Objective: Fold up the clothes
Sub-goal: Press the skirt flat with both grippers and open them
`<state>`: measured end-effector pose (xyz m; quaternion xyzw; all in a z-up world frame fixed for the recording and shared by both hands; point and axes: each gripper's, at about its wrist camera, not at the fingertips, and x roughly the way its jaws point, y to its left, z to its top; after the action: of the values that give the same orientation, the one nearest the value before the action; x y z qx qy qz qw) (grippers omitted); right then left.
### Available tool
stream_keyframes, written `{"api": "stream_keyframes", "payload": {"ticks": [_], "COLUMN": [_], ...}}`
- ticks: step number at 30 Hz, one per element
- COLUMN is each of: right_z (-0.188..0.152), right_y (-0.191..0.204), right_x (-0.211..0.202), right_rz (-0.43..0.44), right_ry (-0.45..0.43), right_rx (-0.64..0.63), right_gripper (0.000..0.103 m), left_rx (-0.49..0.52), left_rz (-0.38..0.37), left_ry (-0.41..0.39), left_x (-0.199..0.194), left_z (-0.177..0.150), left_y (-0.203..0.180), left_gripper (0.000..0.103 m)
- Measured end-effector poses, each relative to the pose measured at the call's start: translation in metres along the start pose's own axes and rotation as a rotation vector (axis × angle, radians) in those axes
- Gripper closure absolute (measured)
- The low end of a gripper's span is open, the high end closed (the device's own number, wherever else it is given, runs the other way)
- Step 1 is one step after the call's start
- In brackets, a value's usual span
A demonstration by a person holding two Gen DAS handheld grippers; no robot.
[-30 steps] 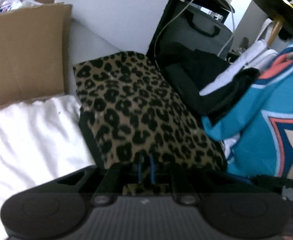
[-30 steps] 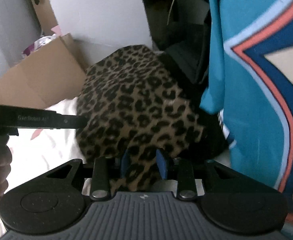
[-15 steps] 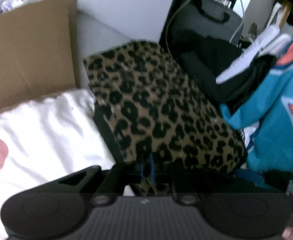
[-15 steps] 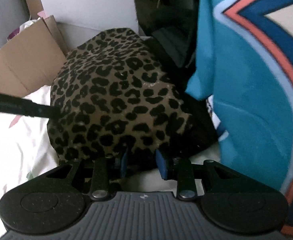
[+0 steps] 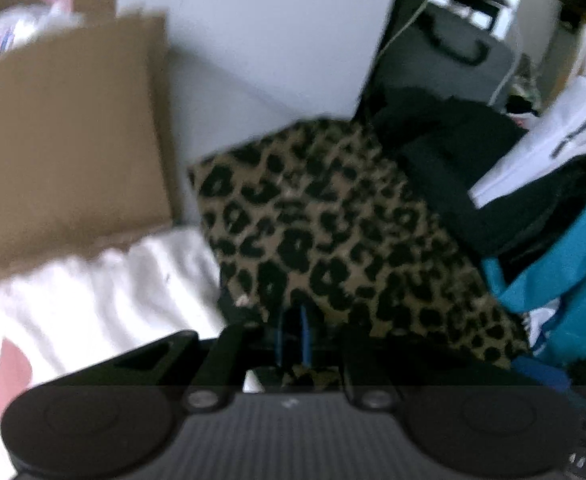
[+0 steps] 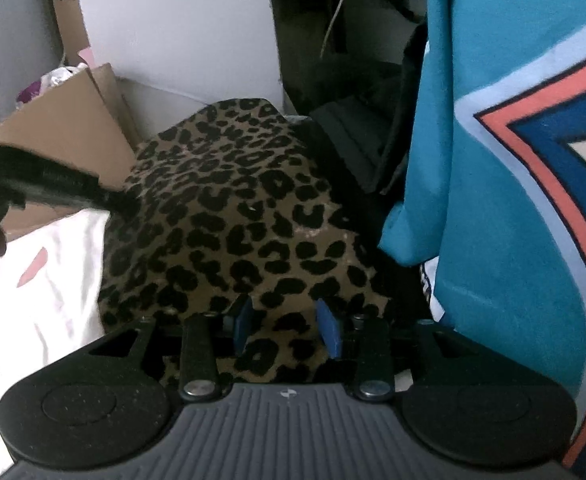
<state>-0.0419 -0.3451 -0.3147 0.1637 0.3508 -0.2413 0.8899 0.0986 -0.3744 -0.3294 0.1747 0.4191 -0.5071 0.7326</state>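
A folded leopard-print garment [image 5: 333, 236] lies on a white sheet [image 5: 93, 292]. My left gripper [image 5: 291, 332] is shut on its near left corner, the blue pads close together with cloth pinched between them. In the right wrist view the same garment [image 6: 229, 220] fills the middle. My right gripper [image 6: 285, 324] is open, its blue pads spread apart over the garment's near edge. The left gripper's black finger [image 6: 69, 192] reaches in from the left onto the garment's left edge.
A cardboard box [image 5: 61, 152] stands at the back left against a white wall. A teal jersey [image 6: 513, 160] hangs at the right. Black and white clothes [image 5: 493, 168] are piled behind the garment. A dark case [image 5: 445, 52] stands at the back.
My right gripper has opened and let go of the garment's near edge. The left gripper has shifted left with its corner still held; its view is blurred.
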Motion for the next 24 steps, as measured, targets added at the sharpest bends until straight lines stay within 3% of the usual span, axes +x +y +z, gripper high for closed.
{"api": "stream_keyframes", "payload": {"ticks": [5, 11, 13, 15, 21, 24], "right_z": [-0.004, -0.005, -0.003, 0.0, 0.01, 0.014], "right_y": [-0.011, -0.014, -0.012, -0.008, 0.003, 0.01], "right_x": [0.013, 0.01, 0.005, 0.0, -0.011, -0.013], "right_rz": [-0.025, -0.048, -0.05, -0.041, -0.03, -0.029], "right_ry": [0.034, 0.057, 0.054, 0.046, 0.03, 0.033], "right_rx": [0.021, 0.048, 0.063, 0.071, 0.084, 0.092], "right_gripper": [0.06, 0.059, 0.059, 0.059, 0.053, 0.045], "left_rx": [0.034, -0.062, -0.074, -0.071, -0.047, -0.044], "left_rz": [0.043, 0.079, 0.072, 0.07, 0.035, 0.025], "left_ry": [0.005, 0.041, 0.052, 0.069, 0.083, 0.098], "left_x": [-0.001, -0.013, -0.016, -0.019, -0.033, -0.041], "left_z": [-0.005, -0.016, -0.018, -0.019, -0.016, -0.014], "left_y": [-0.001, 0.015, 0.017, 0.017, 0.014, 0.013], "left_gripper": [0.086, 0.089, 0.081, 0.055, 0.034, 0.026]}}
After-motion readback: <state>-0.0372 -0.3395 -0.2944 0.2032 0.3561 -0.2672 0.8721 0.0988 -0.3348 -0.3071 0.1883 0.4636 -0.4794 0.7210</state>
